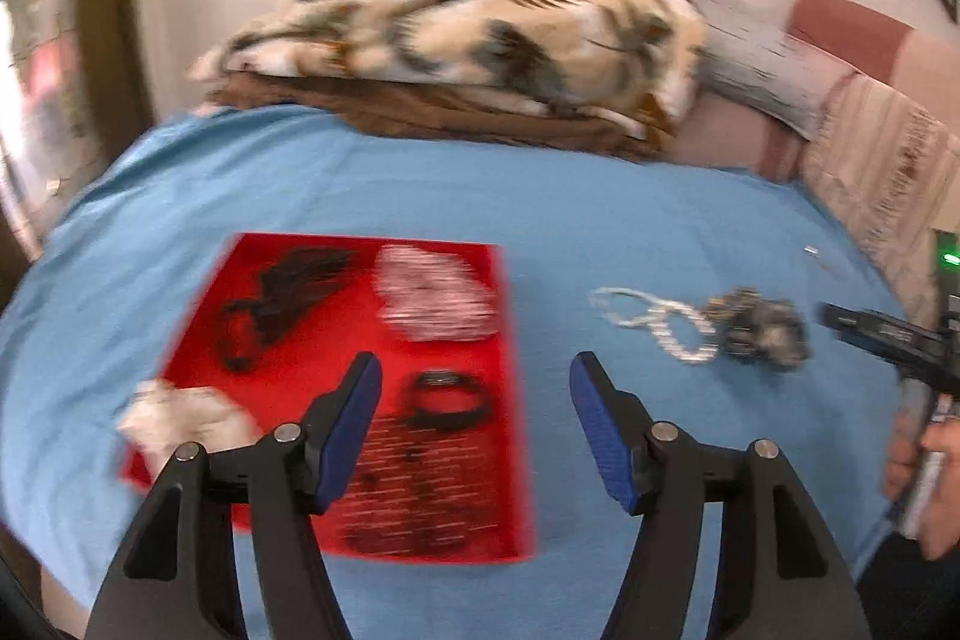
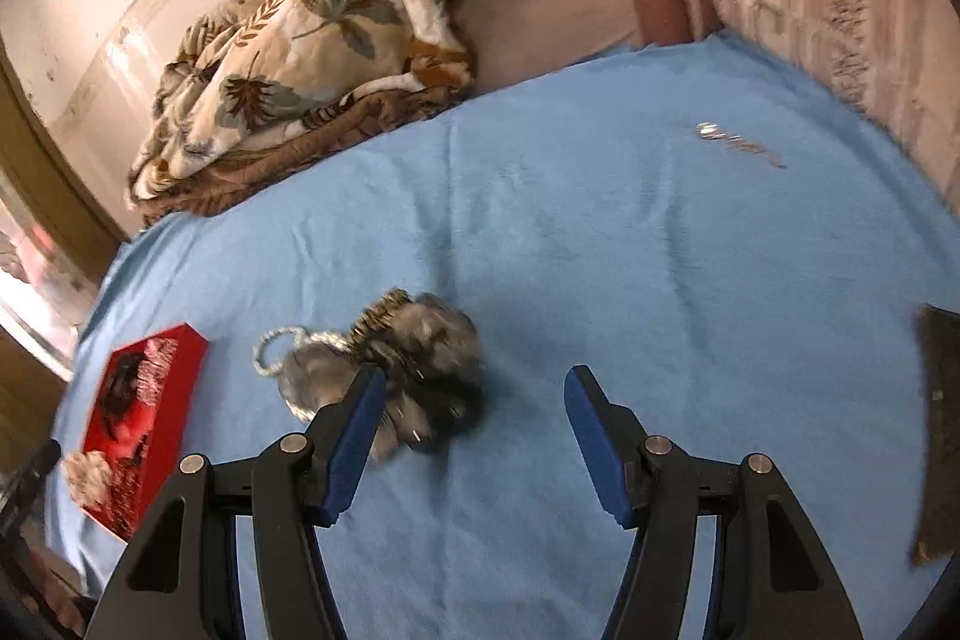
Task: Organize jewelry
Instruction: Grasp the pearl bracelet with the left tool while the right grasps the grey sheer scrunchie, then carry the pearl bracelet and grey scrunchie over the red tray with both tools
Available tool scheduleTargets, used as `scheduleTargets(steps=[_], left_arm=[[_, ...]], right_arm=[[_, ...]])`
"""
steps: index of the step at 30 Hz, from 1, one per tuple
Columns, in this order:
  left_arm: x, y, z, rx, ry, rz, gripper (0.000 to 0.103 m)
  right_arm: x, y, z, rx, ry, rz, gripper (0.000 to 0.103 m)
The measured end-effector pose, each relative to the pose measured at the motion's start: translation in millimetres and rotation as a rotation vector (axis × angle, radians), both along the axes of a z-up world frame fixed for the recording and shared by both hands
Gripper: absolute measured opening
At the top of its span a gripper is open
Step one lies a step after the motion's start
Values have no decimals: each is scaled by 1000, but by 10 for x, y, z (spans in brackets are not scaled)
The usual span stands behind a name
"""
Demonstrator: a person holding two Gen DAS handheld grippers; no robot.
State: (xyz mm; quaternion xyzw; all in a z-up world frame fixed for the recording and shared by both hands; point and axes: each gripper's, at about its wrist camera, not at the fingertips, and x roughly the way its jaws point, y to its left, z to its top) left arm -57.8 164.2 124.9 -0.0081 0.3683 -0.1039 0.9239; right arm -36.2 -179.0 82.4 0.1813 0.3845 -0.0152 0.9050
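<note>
Both grippers stand wide apart, empty: left gripper over the red tray, right gripper just beside the tangled jewelry pile on the blue sheet. Pile looks light, limp, snag-prone; pinch one strand.

Bright red flat tray on a plain sky-blue bedsheet, with black pieces and a white-and-silver heap inside. A silvery-white bead chain beside a grey-and-black tangle. Behind, a cream blanket printed with grey-green and brown leaves. Blue gripper pads, black arms.
</note>
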Motion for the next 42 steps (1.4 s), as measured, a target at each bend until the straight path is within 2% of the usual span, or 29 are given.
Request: scheduleTargets(steps=[5, 10, 11, 13, 15, 18, 26, 28, 30, 33, 38, 42], left_arm=[[315, -586, -217, -57, 121, -73, 64], [657, -1117, -537, -13, 178, -110, 63], [729, -1198, -608, -5, 193, -120, 61], [867, -1374, -756, 29, 223, -138, 45], [958, -1463, -869, 45, 251, -144, 37], [1080, -1533, -991, 37, 277, -137, 36], [1076, -1759, -1063, 119, 205, -117, 35], [1054, -1772, -1059, 123, 200, -120, 9], [1060, -1765, -1044, 100, 216, -130, 9], [1003, -1717, -982, 58, 235, -144, 9], [776, -1623, -778, -1, 223, -173, 9], [540, -1540, -586, -7, 179, -209, 9]], right_arm=[[223, -9, -191, 29, 39, 53, 67], [329, -123, -385, 91, 82, 69, 67], [342, -145, -415, 102, 86, 68, 67], [365, -177, -470, 122, 93, 66, 67], [375, -196, -494, 138, 94, 66, 67], [384, -188, -499, 134, 84, 75, 67], [398, -132, -499, 115, 75, 89, 52], [395, -112, -495, 104, 72, 87, 48], [391, -106, -485, 95, 68, 91, 34], [351, -76, -427, 64, 51, 93, 21], [223, -66, -244, 21, -5, 88, 16], [76, -130, -94, 7, -49, 60, 13]])
